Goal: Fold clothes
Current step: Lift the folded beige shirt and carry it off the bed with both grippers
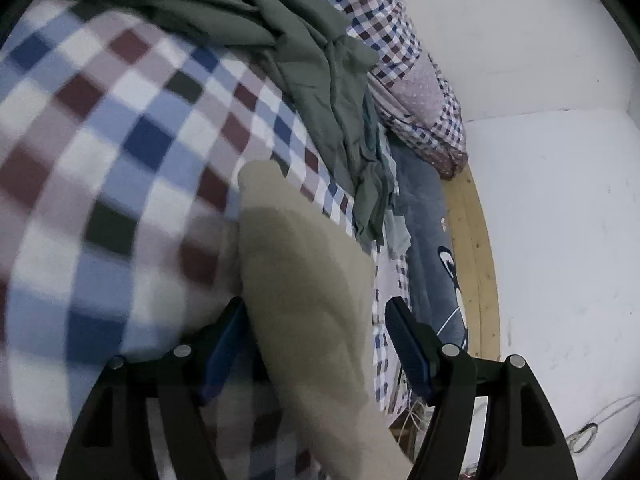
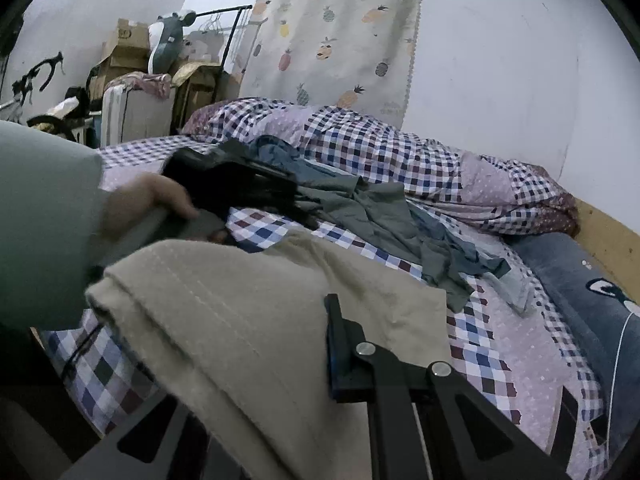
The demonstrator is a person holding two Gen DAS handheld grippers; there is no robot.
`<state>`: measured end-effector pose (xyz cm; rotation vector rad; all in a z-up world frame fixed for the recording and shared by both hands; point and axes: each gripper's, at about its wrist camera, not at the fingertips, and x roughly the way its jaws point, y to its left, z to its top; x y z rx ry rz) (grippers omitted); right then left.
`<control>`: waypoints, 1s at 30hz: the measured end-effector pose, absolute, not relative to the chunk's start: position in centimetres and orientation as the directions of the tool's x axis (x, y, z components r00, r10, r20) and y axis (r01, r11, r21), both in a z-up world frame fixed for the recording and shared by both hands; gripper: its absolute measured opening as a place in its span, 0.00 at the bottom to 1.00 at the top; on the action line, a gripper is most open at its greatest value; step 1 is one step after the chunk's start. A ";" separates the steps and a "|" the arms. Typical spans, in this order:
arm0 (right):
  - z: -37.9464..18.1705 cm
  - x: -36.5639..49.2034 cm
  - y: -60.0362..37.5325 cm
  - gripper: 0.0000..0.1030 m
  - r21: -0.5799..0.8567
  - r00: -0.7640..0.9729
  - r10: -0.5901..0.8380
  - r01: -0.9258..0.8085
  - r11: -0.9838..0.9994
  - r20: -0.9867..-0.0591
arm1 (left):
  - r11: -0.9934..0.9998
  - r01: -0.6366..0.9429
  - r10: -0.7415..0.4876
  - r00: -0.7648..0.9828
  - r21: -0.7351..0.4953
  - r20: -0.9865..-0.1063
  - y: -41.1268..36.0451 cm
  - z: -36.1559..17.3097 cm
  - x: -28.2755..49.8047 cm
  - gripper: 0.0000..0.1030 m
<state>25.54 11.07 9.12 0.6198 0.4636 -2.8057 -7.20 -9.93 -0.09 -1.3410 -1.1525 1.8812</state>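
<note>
Beige cloth (image 1: 308, 300) runs up between the two fingers of the left claw (image 1: 316, 344), a long folded strip lying over the checked bedsheet (image 1: 120, 128). The blue-padded fingers (image 1: 408, 344) stand apart on either side of it, so the claw is open around the cloth rather than pinching it. Beyond it a heap of grey-green clothes (image 1: 320, 80) lies crumpled on the bed, with a checked quilt (image 1: 404, 64) behind and a blue pillow (image 1: 432, 248) along the wooden bed edge (image 1: 476, 248).

From the right wrist, the same beige cloth (image 2: 240, 312) drapes wide across the near part of the bed and over the left side of the right claw (image 2: 256, 364). Only one finger (image 2: 340, 352) shows clearly; the other is covered by the fabric, so whether this claw grips the cloth cannot be told. A hand (image 2: 148, 200) in a pale green sleeve (image 2: 44, 216) holds the left gripper's black body (image 2: 236, 184) above the sheet. The grey-green clothes (image 2: 384, 216) lie past the beige cloth, in front of the quilt (image 2: 400, 152). A pineapple-print curtain (image 2: 340, 36) hangs on the wall.
</note>
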 end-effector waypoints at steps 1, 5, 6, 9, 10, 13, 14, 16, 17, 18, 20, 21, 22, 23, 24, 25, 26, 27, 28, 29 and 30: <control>9.2 25.5 11.3 0.07 -0.244 -0.884 -0.157 0.287 -0.926 -0.441 | -0.482 0.036 0.817 -0.343 -0.876 -0.464 -9.6 -0.2 -8.2 0.72; 9.5 25.6 11.9 0.07 -0.223 -0.880 -0.168 0.291 -0.931 -0.444 | -0.501 0.033 0.815 -0.319 -0.865 -0.484 -8.4 -0.7 -10.6 0.58; 9.5 25.6 12.0 0.07 -0.220 -0.879 -0.170 0.292 -0.931 -0.445 | -0.506 0.037 0.813 -0.312 -0.861 -0.492 -8.5 -0.9 -10.9 0.48; 9.6 25.7 12.3 0.07 -0.212 -0.877 -0.176 0.295 -0.932 -0.448 | -0.490 0.049 0.821 -0.308 -0.870 -0.480 -8.3 -1.6 -12.0 0.37; 9.6 25.8 12.3 0.07 -0.210 -0.876 -0.178 0.296 -0.932 -0.449 | -0.479 0.054 0.826 -0.310 -0.876 -0.470 -8.2 -1.7 -12.2 0.33; 9.8 26.0 12.6 0.07 -0.203 -0.874 -0.183 0.300 -0.932 -0.450 | -0.441 0.033 0.842 -0.331 -0.897 -0.426 -7.9 -0.5 -12.1 0.23; 9.9 26.2 12.6 0.07 -0.205 -0.875 -0.185 0.302 -0.931 -0.448 | -0.428 0.022 0.847 -0.340 -0.903 -0.409 -7.8 0.1 -12.0 0.22; 10.4 26.5 12.8 0.07 -0.204 -0.877 -0.191 0.305 -0.930 -0.442 | -0.412 0.005 0.849 -0.361 -0.911 -0.386 -7.9 1.6 -11.5 0.20; 10.9 26.8 13.0 0.07 -0.201 -0.878 -0.195 0.307 -0.930 -0.436 | -0.410 0.000 0.846 -0.375 -0.912 -0.380 -8.0 2.6 -11.1 0.20; 11.5 27.0 13.2 0.07 -0.196 -0.880 -0.202 0.309 -0.931 -0.429 | -0.404 -0.004 0.844 -0.389 -0.915 -0.370 -8.3 3.5 -10.8 0.20; 12.6 27.5 13.6 0.06 -0.185 -0.882 -0.213 0.314 -0.931 -0.421 | -0.396 -0.022 0.836 -0.422 -0.918 -0.350 -9.3 5.9 -9.8 0.19; 13.1 27.7 13.7 0.06 -0.181 -0.882 -0.218 0.316 -0.931 -0.418 | -0.392 -0.031 0.832 -0.439 -0.919 -0.340 -9.9 7.1 -9.3 0.19; 13.7 27.9 13.7 0.06 -0.177 -0.882 -0.225 0.321 -0.930 -0.414 | -0.386 -0.040 0.828 -0.456 -0.922 -0.327 -10.5 8.5 -8.6 0.19; 14.5 28.2 13.7 0.06 -0.168 -0.881 -0.238 0.329 -0.929 -0.409 | -0.384 -0.047 0.822 -0.473 -0.922 -0.318 -11.1 9.8 -8.1 0.19; 15.2 28.4 13.7 0.06 -0.161 -0.880 -0.251 0.338 -0.927 -0.403 | -0.382 -0.056 0.817 -0.487 -0.922 -0.309 -11.8 11.2 -7.5 0.19; 16.0 28.6 13.6 0.06 -0.155 -0.879 -0.265 0.348 -0.925 -0.395 | -0.387 -0.063 0.807 -0.506 -0.920 -0.305 -12.7 12.7 -6.8 0.19; 17.0 28.8 13.4 0.06 -0.142 -0.877 -0.288 0.365 -0.920 -0.385 | -0.392 -0.069 0.796 -0.525 -0.917 -0.301 -13.7 14.2 -6.1 0.19; 18.2 28.9 13.1 0.06 -0.123 -0.871 -0.320 0.388 -0.913 -0.372 | -0.394 -0.071 0.785 -0.545 -0.916 -0.295 -14.7 15.5 -5.4 0.19; 19.1 28.8 12.7 0.06 -0.106 -0.864 -0.350 0.411 -0.905 -0.362 | -0.399 -0.063 0.765 -0.573 -0.915 -0.294 -16.0 17.0 -4.5 0.19; 19.9 28.7 12.4 0.06 -0.086 -0.854 -0.381 0.435 -0.896 -0.354 | -0.400 -0.054 0.747 -0.597 -0.915 -0.292 -17.4 18.1 -3.8 0.19; 20.8 28.5 12.0 0.06 -0.056 -0.839 -0.419 0.465 -0.884 -0.347 | -0.401 -0.043 0.727 -0.623 -0.915 -0.289 -19.0 19.2 -2.9 0.19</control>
